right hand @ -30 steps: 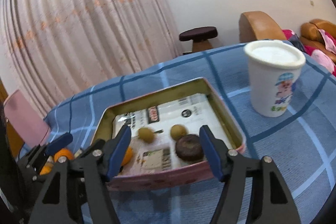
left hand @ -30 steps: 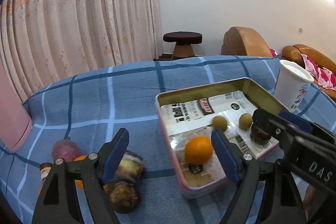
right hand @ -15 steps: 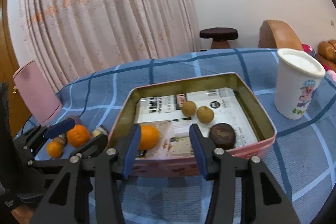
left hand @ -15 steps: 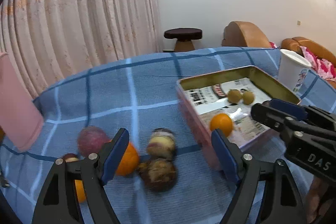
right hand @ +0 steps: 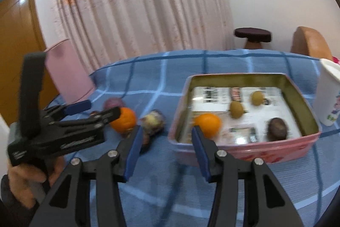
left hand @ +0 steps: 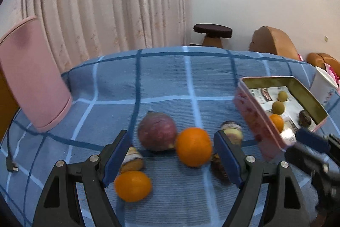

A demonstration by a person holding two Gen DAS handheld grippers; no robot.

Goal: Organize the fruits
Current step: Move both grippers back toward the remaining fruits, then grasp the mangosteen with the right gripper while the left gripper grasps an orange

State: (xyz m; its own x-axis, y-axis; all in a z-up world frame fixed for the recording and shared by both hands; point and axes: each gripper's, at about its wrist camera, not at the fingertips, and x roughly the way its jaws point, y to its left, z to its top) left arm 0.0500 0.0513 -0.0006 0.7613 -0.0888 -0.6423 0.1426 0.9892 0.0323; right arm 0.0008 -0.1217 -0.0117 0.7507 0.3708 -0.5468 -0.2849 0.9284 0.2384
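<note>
My left gripper [left hand: 172, 157] is open and empty, hovering over loose fruit on the blue checked cloth: an orange [left hand: 193, 146] between its fingers, a reddish-purple fruit [left hand: 156, 131] just beyond, a second orange [left hand: 133, 185] by the left finger, and dark mangosteen-like fruits [left hand: 232, 132] by the right finger. My right gripper [right hand: 165, 151] is open and empty in front of the pink tin's [right hand: 244, 149] near left corner. The tin holds an orange [right hand: 207, 124], two green-brown fruits [right hand: 236, 109] and a dark fruit [right hand: 277, 128]. The left gripper also shows in the right wrist view [right hand: 85, 111].
A white paper cup [right hand: 328, 97] stands right of the tin. A pink chair back [left hand: 31, 76] is at the table's left edge. A black cable [left hand: 10, 154] lies at the left. A stool [left hand: 212, 32] and brown sofa [left hand: 274, 42] are beyond the table.
Both grippers have swung left. The left one moved from over the tin to over the loose fruit. The right one's view shifted from the tin's middle to its left corner.
</note>
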